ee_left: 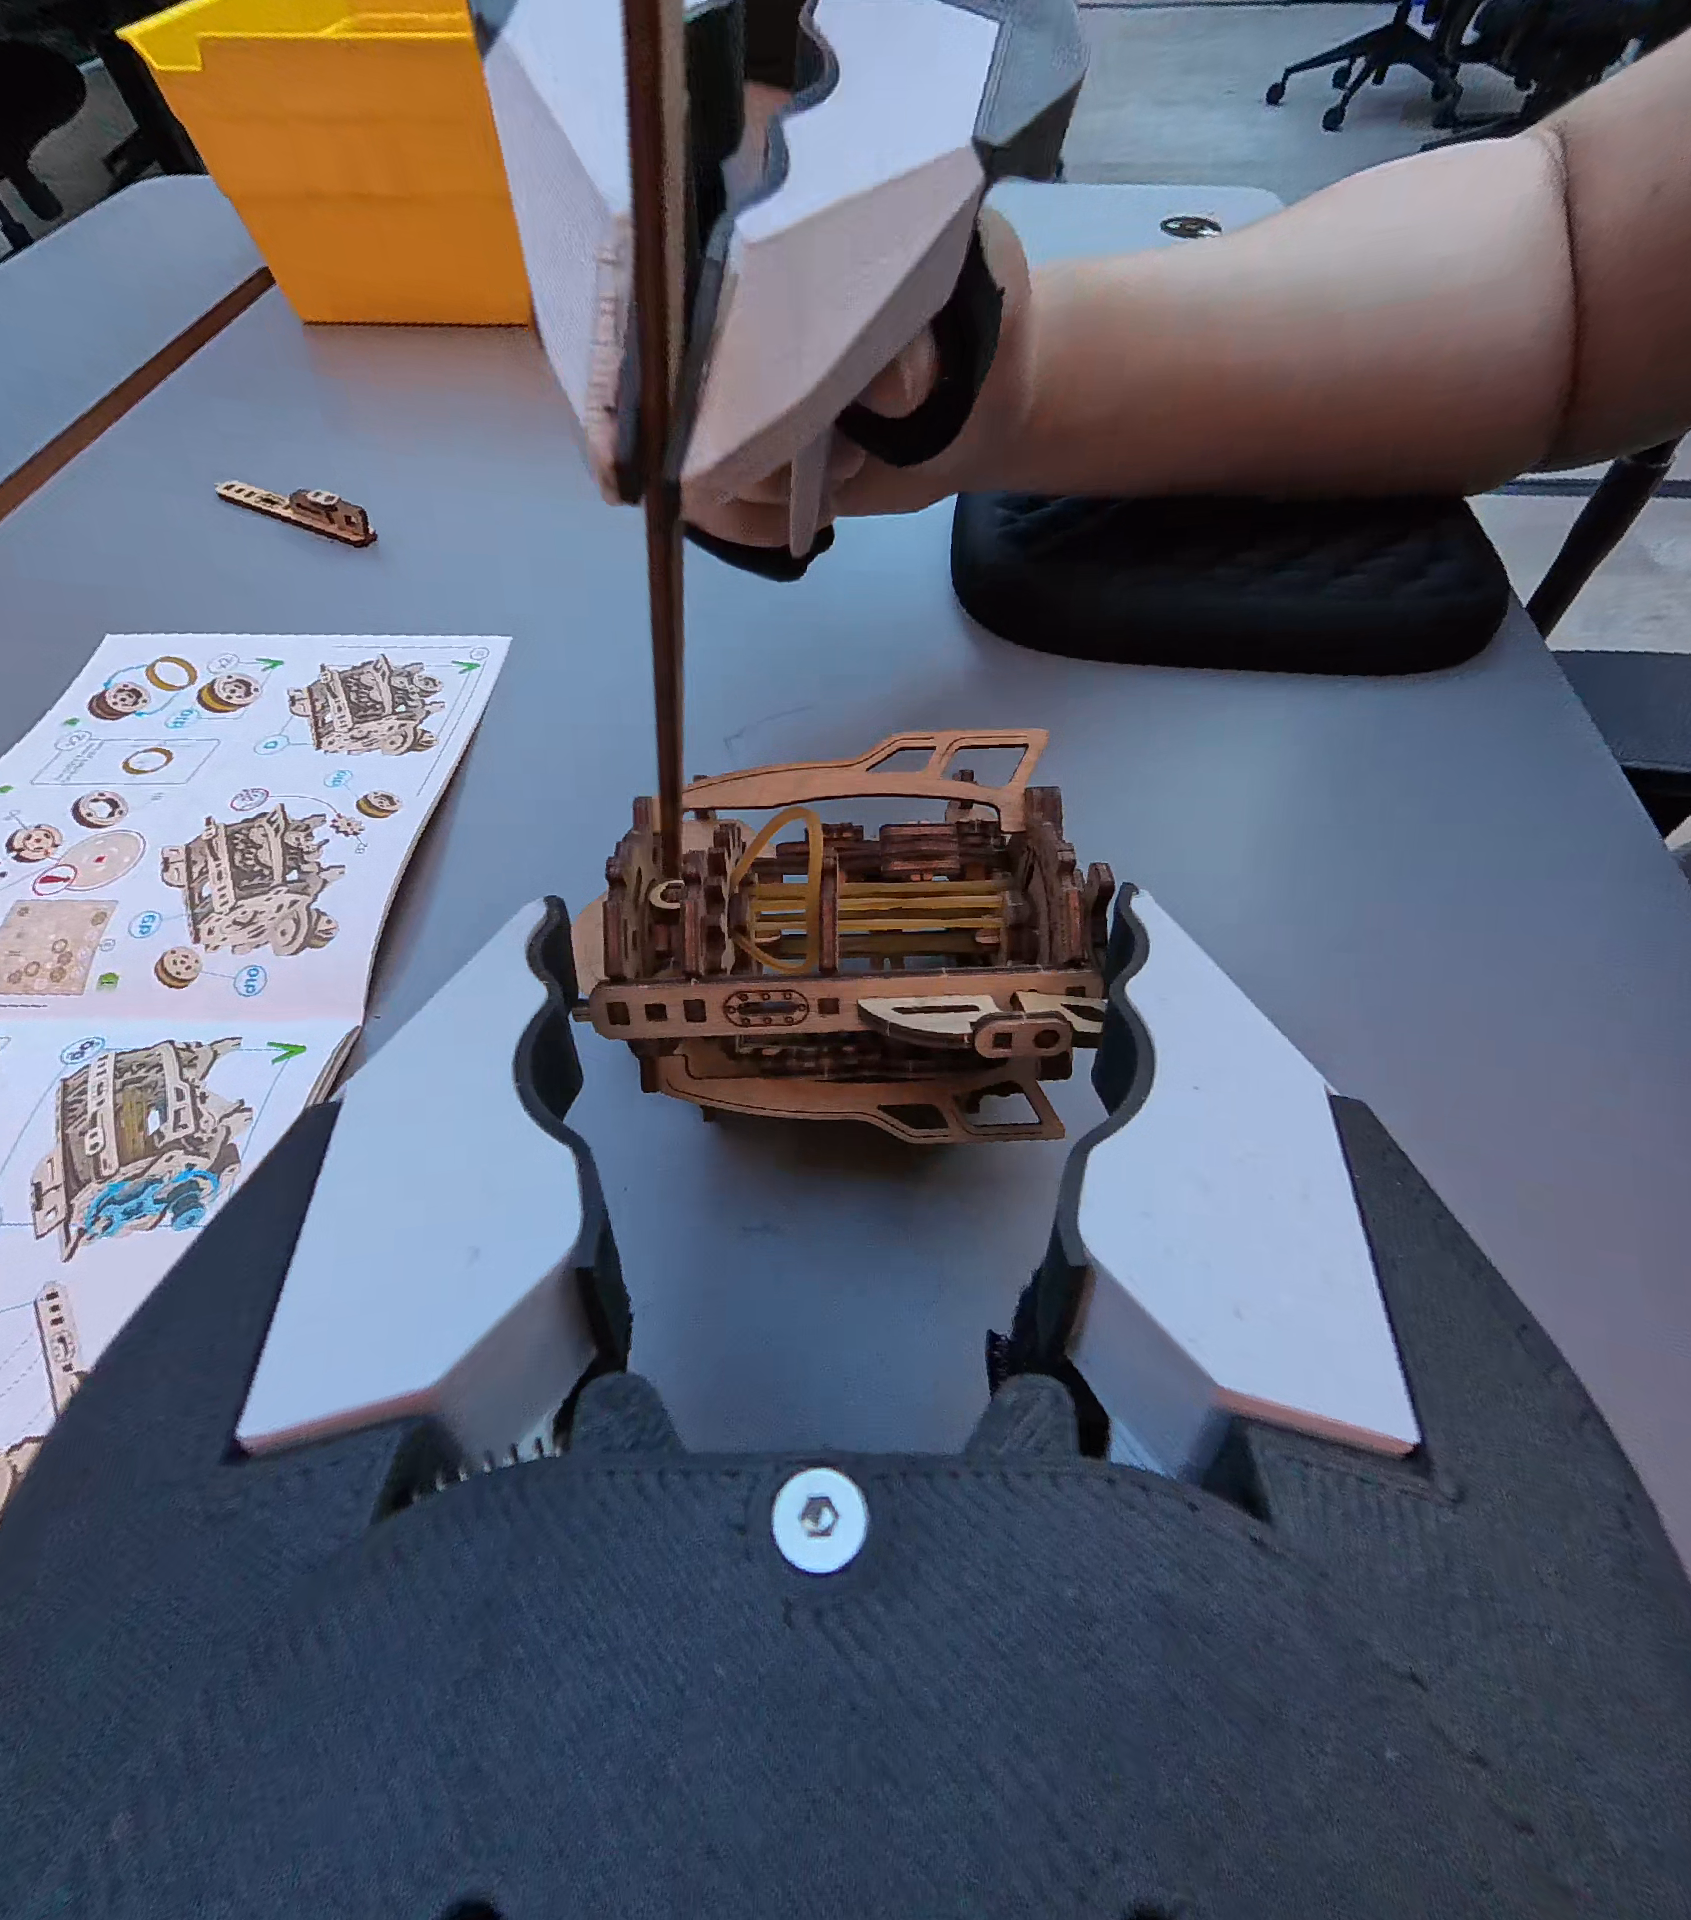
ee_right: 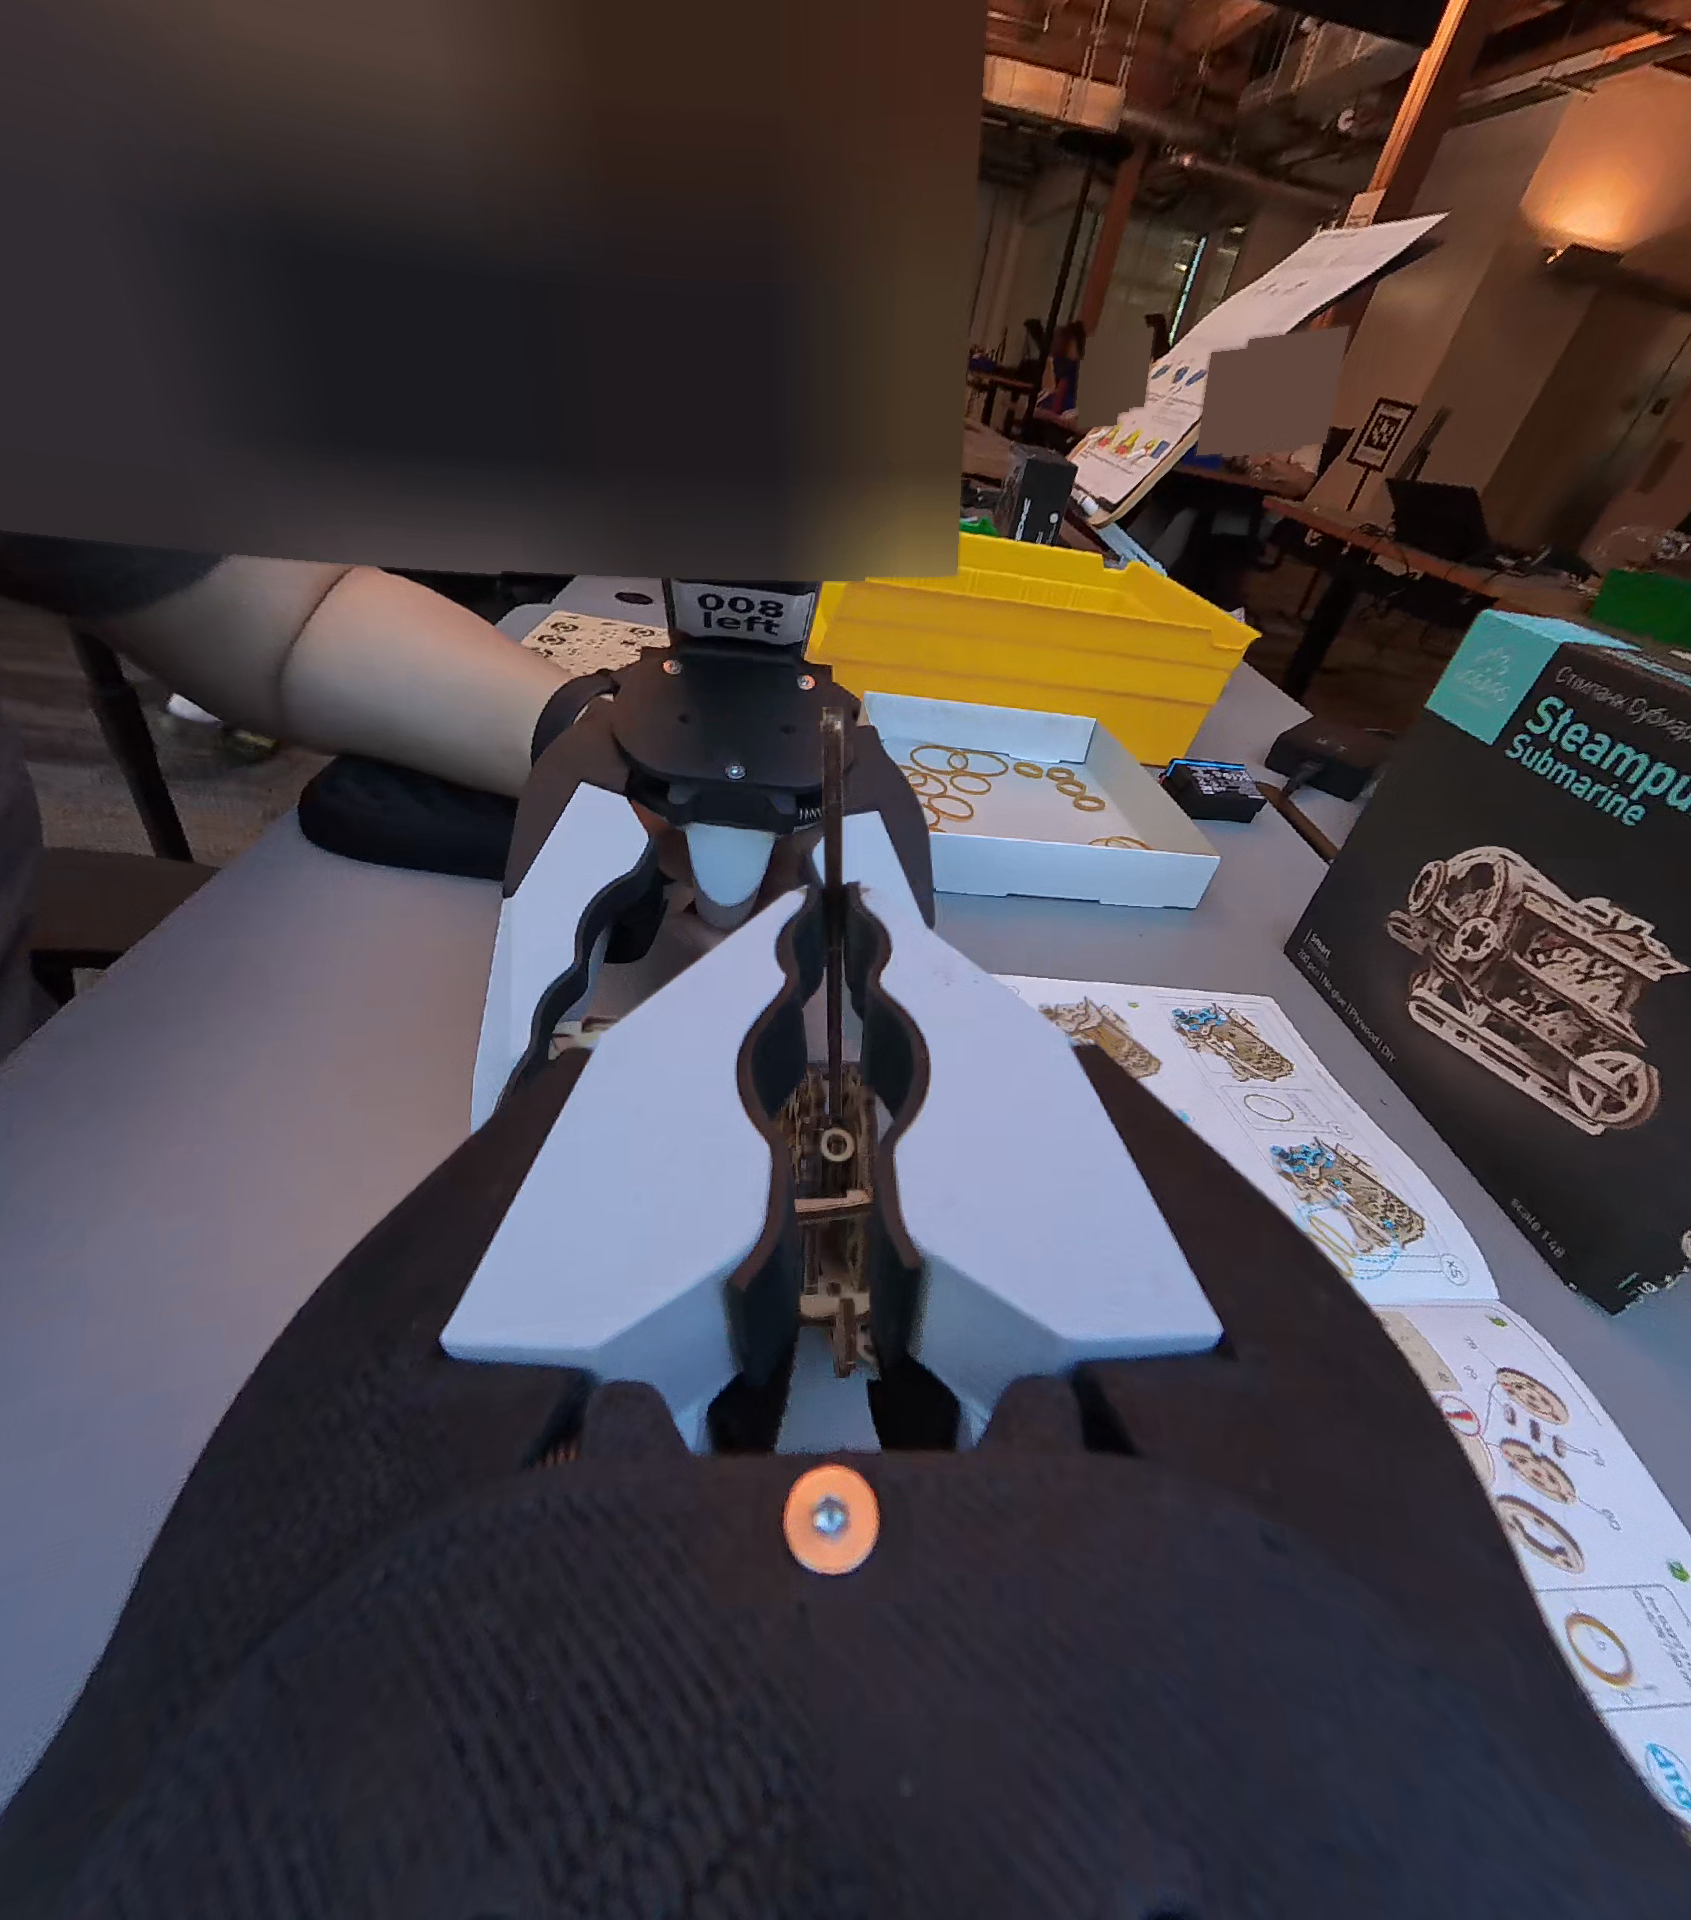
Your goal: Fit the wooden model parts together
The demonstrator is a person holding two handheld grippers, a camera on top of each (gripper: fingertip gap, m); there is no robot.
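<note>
The wooden model (ee_left: 851, 935), a small brown machine body with yellow rubber bands inside, stands on the grey table (ee_left: 1288, 831). My left gripper (ee_left: 836, 930) is shut on the wooden model, one finger against each end. My right gripper (ee_left: 649, 473) comes down from above and is shut on a thin dark wooden stick (ee_left: 666, 675). The stick's lower tip sits at a small ring on the model's left end. In the right wrist view, the right gripper (ee_right: 830, 920) pinches the stick (ee_right: 833, 810), and the model (ee_right: 830, 1174) shows in the gap below.
An instruction sheet (ee_left: 176, 831) lies left of the model. A small loose wooden part (ee_left: 301, 511) and a yellow bin (ee_left: 342, 156) are behind it. A black pad (ee_left: 1225, 582) lies far right. A white tray of rubber bands (ee_right: 1059, 831) and a black box (ee_right: 1568, 935) stand nearby. Left tips to right tips: about 8 cm.
</note>
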